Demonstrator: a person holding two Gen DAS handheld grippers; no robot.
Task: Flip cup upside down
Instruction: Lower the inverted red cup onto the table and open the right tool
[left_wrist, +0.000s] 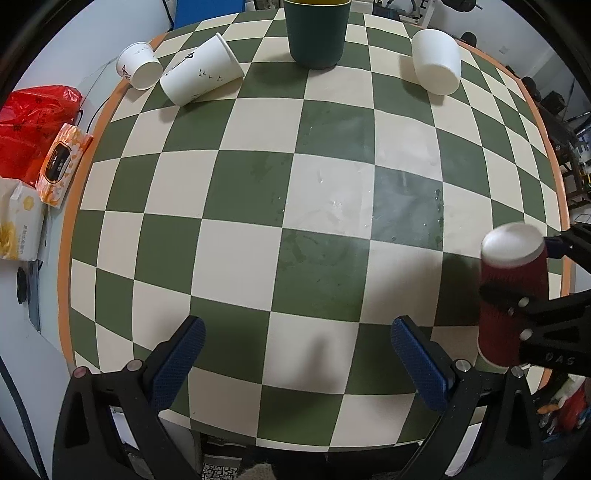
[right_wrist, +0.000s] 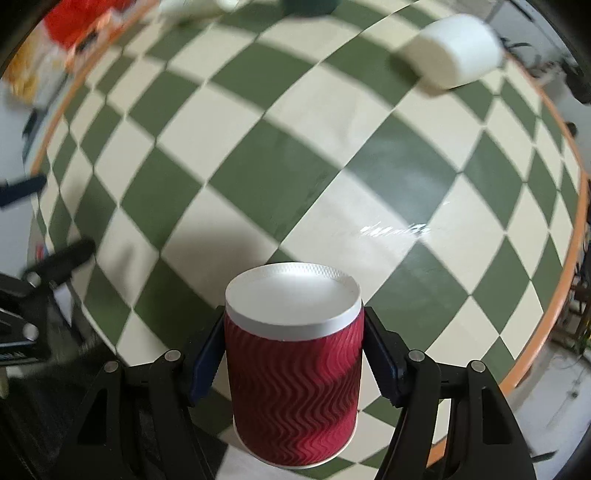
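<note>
Right gripper (right_wrist: 293, 360) is clamping the red ribbed cup (right_wrist: 293, 384), blue pads (right_wrist: 207, 363) pressing both sides of its wall at mid-height. Cup is sitting squarely between the fingers, its flat white closed end facing away from the camera and its wider rim toward the camera. It's hanging over the near right part of the checkered tabletop (right_wrist: 258, 177); can't tell whether it's touching the surface.

From the left wrist view, the same cup (left_wrist: 511, 295) is showing at the right edge, white end up, with the right gripper (left_wrist: 532, 291) gripping across it.

Left gripper (left_wrist: 297, 363) is hovering over the near edge of the tabletop (left_wrist: 240, 192), fingers spread wide apart, nothing between them, well to the left of the red cup.

Mid-table: water droplets (left_wrist: 334, 203) are glinting on the squares.

Far side: white cup (left_wrist: 437, 61) is resting inverted at right, dark green cup (left_wrist: 317, 33) is standing upright at centre, tall printed paper cup (left_wrist: 201, 70) is lying on its side, small paper cup (left_wrist: 138, 66) is lying just beside it at the table rim.

Off the left edge: orange wipes pack (left_wrist: 62, 164), red plastic bag (left_wrist: 33, 122).
</note>
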